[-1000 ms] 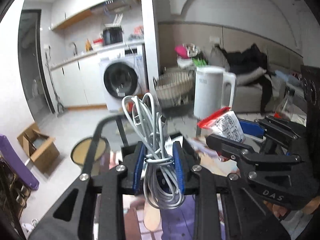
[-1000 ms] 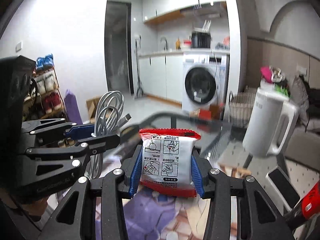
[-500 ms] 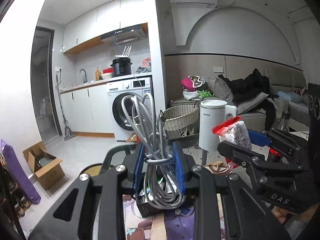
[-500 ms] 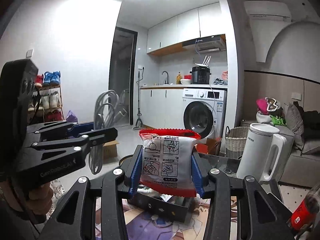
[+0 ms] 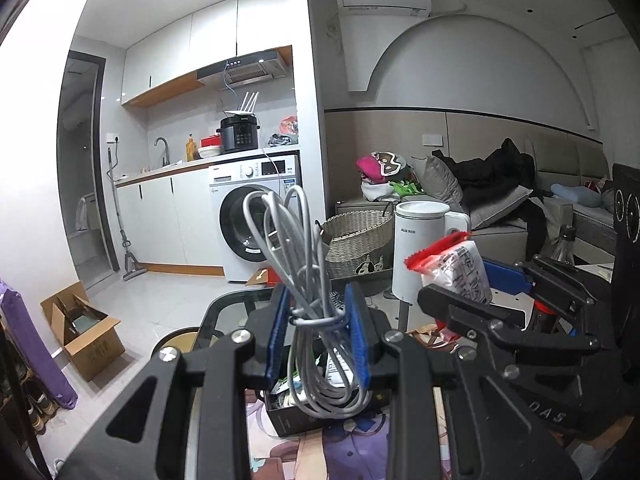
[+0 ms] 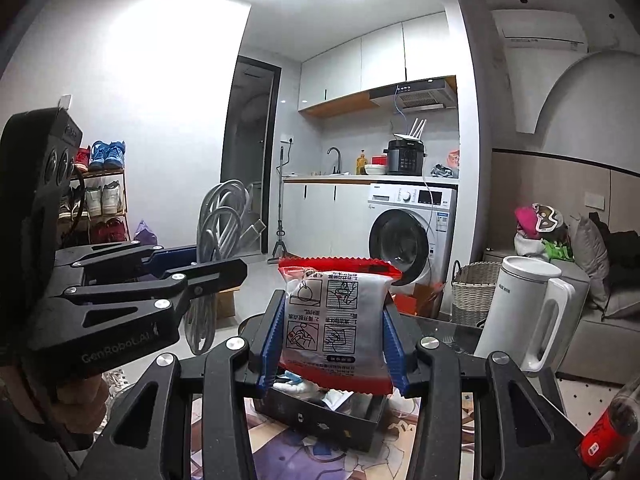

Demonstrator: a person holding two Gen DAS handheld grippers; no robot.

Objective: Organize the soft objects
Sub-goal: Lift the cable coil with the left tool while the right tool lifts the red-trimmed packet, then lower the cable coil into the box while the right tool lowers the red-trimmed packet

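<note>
My left gripper [image 5: 318,336] is shut on a coiled grey cable [image 5: 308,280], held upright above a black box [image 5: 304,420] on the table. My right gripper [image 6: 334,336] is shut on a red and white snack packet [image 6: 334,320], held above the same black box [image 6: 320,420], which holds several small items. The right gripper with the packet [image 5: 456,268] shows at the right of the left wrist view. The left gripper with the cable [image 6: 218,240] shows at the left of the right wrist view. Both grippers are side by side and raised.
A white kettle [image 6: 524,312] stands at the table's far right. A red-capped bottle [image 6: 608,432] lies at the lower right. The glass table [image 5: 224,312] carries a patterned mat [image 6: 280,452]. Beyond are a wicker basket [image 5: 356,240], washing machine [image 5: 256,220] and cardboard box [image 5: 84,332].
Both grippers have risen and tilted up with their loads; the black box has come into view below them. The grips are unchanged.
</note>
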